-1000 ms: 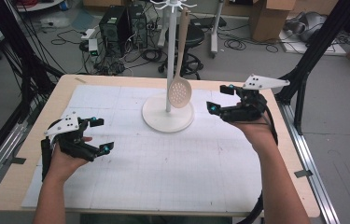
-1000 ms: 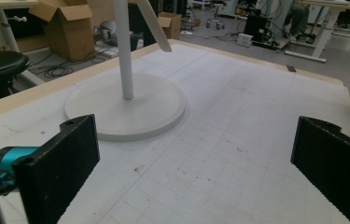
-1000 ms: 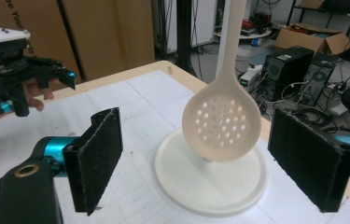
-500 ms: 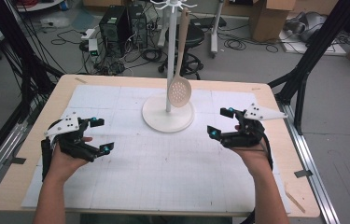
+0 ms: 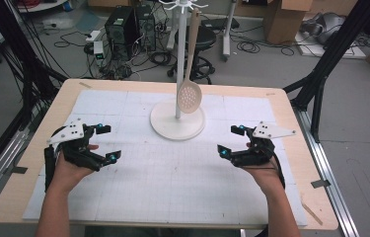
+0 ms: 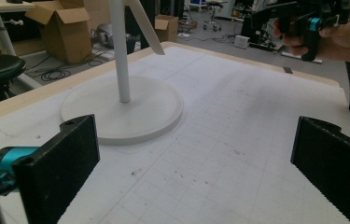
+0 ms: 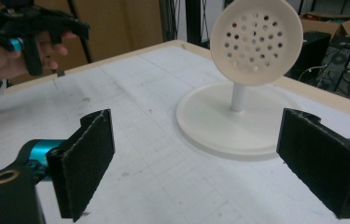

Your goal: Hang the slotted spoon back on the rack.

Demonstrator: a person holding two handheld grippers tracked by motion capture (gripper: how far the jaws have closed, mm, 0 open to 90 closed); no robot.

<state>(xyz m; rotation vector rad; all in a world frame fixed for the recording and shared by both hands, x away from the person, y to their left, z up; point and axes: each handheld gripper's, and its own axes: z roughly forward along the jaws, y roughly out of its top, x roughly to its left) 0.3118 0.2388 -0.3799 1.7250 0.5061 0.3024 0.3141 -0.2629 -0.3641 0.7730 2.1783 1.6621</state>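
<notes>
— Gaping on both sides, are the fingers?
— Yes: left gripper (image 5: pixel 104 143) and right gripper (image 5: pixel 231 140) spread wide, holding nothing, above the gridded table (image 5: pixel 172 187).
— The slotted spoon (image 5: pixel 190 94)?
— Hanging on the white stand (image 5: pixel 177 121), between them, farther back.

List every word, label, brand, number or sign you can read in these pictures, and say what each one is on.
No text can be read.
White gridded mat: ruled lines only, no numbers.
Brown cardboard boxes on the floor: any print is too blurred to read.
Cream perforated spoon and round white stand base: plain, unmarked.
</notes>
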